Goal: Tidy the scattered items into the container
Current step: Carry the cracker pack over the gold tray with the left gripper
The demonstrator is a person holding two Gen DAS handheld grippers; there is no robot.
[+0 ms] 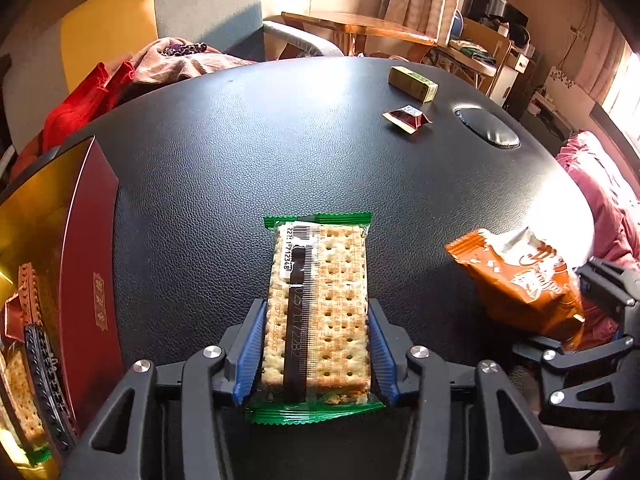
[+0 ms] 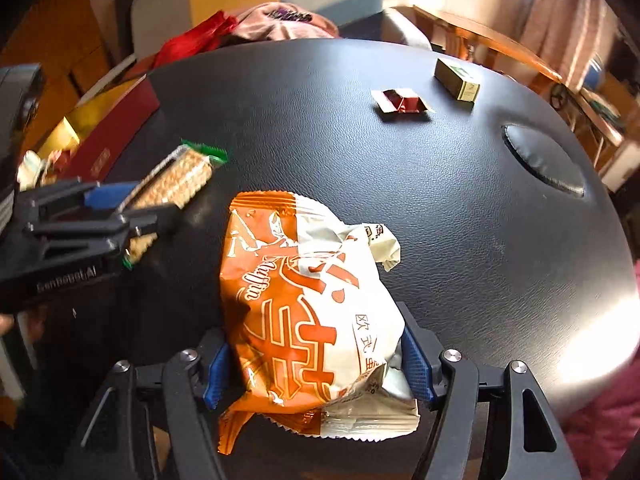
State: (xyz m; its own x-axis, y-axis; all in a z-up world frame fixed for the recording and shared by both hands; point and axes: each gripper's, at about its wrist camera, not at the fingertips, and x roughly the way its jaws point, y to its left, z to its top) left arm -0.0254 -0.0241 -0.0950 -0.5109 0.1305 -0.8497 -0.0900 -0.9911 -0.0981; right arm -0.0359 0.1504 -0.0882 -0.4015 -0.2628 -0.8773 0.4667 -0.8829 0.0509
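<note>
A clear cracker pack with green ends (image 1: 320,280) lies lengthwise between the blue pads of my left gripper (image 1: 316,308), which is shut on its long sides. The right wrist view shows the same pack (image 2: 176,184) sticking out of the left gripper (image 2: 132,204). An orange and white muffin bag (image 2: 304,288) fills my right gripper (image 2: 316,340), and both pads press into its sides. The bag (image 1: 516,280) shows tilted at the right of the left wrist view. The red box with a gold inside (image 1: 86,260) stands at the left and holds several snacks.
On the black padded table (image 1: 240,152), a small olive box (image 1: 414,83) and a dark red wrapper (image 1: 408,118) lie at the far side. An oval dimple (image 1: 486,127) is beside them. Red and pink clothes (image 1: 120,76) are piled beyond the far left edge.
</note>
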